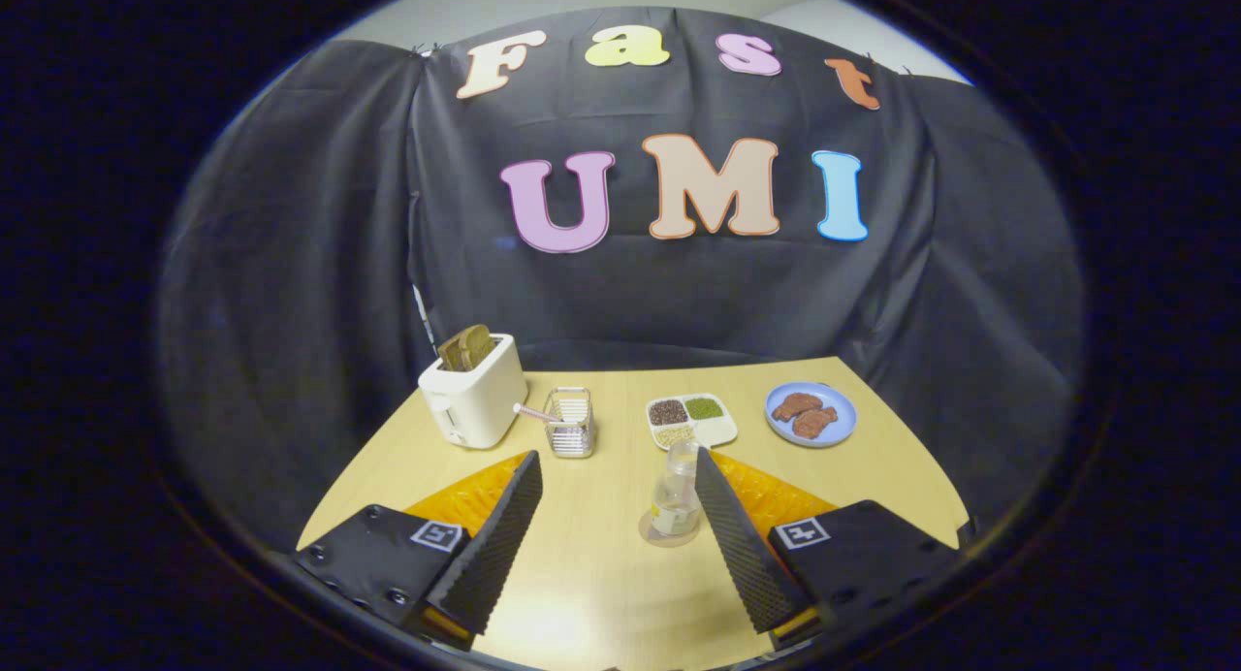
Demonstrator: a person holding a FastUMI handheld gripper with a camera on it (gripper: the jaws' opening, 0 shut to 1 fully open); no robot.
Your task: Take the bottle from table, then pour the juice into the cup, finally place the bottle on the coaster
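Bottle (676, 492) stands upright on a round coaster (667, 532) on the counter (601, 574), touching or just beside one finger of the tool (620, 535), whose fingers are spread wide, gripping nothing. Cup (570, 422) sits beyond them. Task looks essentially complete.

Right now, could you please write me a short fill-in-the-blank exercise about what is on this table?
1. The bottle stands on a round ____.
2. Bread sticks out of the white ____.
3. The claw is ____, gripping nothing.
4. The blue plate lies beyond the tray of ____ compartments.

Missing words: coaster; toaster; open; three
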